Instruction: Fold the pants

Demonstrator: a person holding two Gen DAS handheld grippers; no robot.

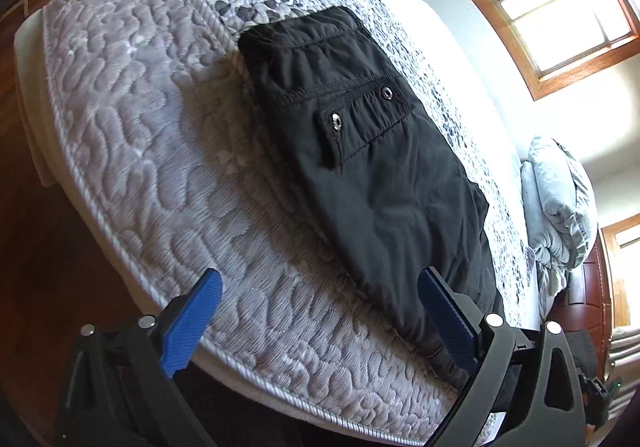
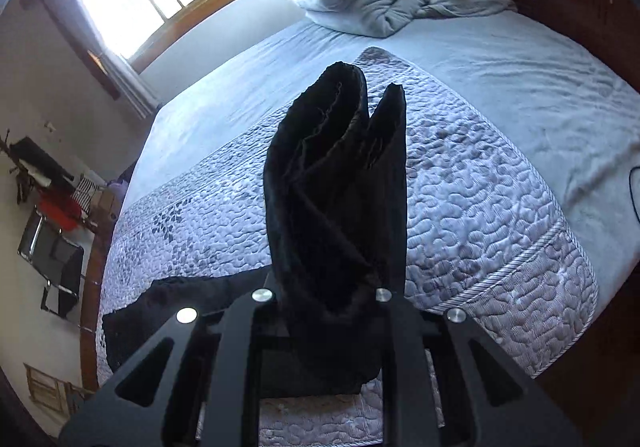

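Pants (image 2: 340, 183) bunched in closed right tool (image 2: 328, 291); left tool (image 1: 320, 311) wide, empty.

Black pants (image 1: 360, 151), lying flat on quilted bedspread (image 1: 160, 135), snap pocket upward; leg ends (image 2: 340, 187) lifted, bunched.

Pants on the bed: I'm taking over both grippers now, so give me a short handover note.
Left gripper: open, holding nothing, hovering over the near end of the pants.
Right gripper: shut on a bunch of the black fabric, lifted off the quilted bedspread.
Pants: the waist and pocket part lies flat on the bedspread; the held end hangs up in front of the right wrist camera.
Done: partly folded, by the look of it.
Left: probably lay the held end over the flat part, release, smooth.
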